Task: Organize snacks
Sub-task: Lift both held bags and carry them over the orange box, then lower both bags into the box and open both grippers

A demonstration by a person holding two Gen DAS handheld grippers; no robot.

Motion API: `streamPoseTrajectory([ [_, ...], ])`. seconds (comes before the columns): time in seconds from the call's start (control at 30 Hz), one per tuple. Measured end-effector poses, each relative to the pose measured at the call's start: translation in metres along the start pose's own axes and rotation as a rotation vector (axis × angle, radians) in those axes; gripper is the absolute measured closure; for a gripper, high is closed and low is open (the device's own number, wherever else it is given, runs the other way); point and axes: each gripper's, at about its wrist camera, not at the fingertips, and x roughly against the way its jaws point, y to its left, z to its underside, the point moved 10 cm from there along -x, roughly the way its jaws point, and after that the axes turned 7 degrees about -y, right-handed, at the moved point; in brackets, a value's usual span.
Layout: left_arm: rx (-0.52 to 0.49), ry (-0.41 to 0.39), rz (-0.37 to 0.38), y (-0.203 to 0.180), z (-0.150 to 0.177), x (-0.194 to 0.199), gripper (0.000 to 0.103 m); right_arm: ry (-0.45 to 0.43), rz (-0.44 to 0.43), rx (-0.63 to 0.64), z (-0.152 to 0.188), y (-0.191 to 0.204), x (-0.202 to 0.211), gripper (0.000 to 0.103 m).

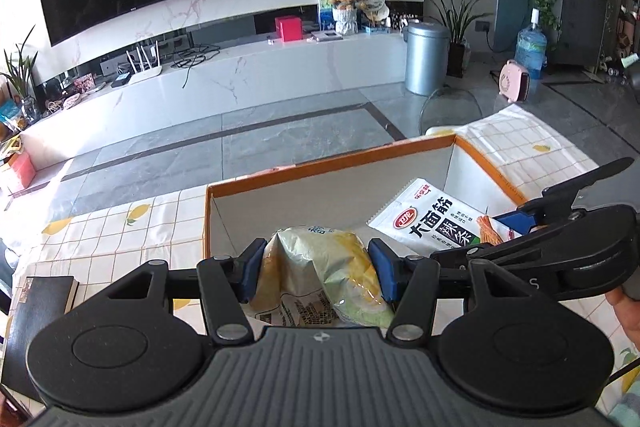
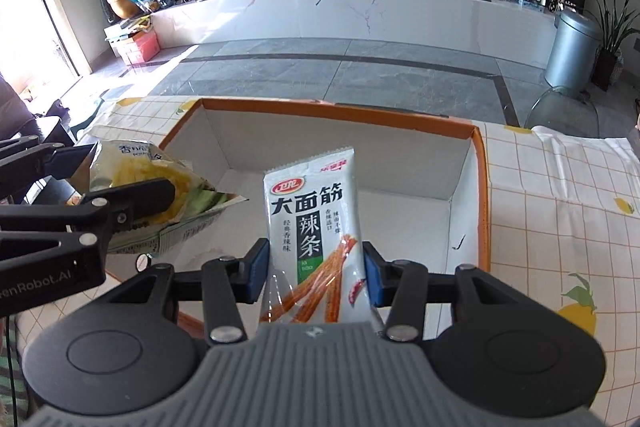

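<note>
My left gripper (image 1: 318,269) is shut on a crumpled green-and-yellow chip bag (image 1: 320,267), held over the near left corner of an orange-rimmed white box (image 1: 320,163). My right gripper (image 2: 316,273) is shut on a white spicy-strip snack packet (image 2: 316,223), held upright over the box (image 2: 478,187). The box floor that shows is bare. The packet also shows in the left wrist view (image 1: 430,221), with the right gripper (image 1: 516,223) beside it. The chip bag (image 2: 152,183) and left gripper (image 2: 116,183) show at the left of the right wrist view.
The box sits on a table with a lemon-print grid cloth (image 2: 560,207). A dark book (image 1: 40,311) lies at the table's left. Beyond the table are a grey tile floor, a clear chair (image 1: 450,107), a silver bin (image 1: 426,57) and a white TV bench (image 1: 240,71).
</note>
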Motion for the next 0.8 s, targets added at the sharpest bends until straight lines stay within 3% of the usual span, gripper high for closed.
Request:
streamPoseTrajectory([
  [0.23, -0.004, 0.176, 0.013, 0.006, 0.026, -0.035, 0.040, 0.166, -0.006, -0.002, 0.018, -0.002, -0.049, 0.057],
  [0.4, -0.020, 0.258, 0.023, 0.008, 0.041, -0.050, 0.040, 0.258, -0.021, -0.007, 0.032, -0.005, -0.070, 0.057],
  [0.8, -0.179, 0.309, -0.035, 0.002, 0.048, -0.062, 0.038, 0.344, -0.039, 0.013, 0.045, 0.000, -0.081, 0.057],
])
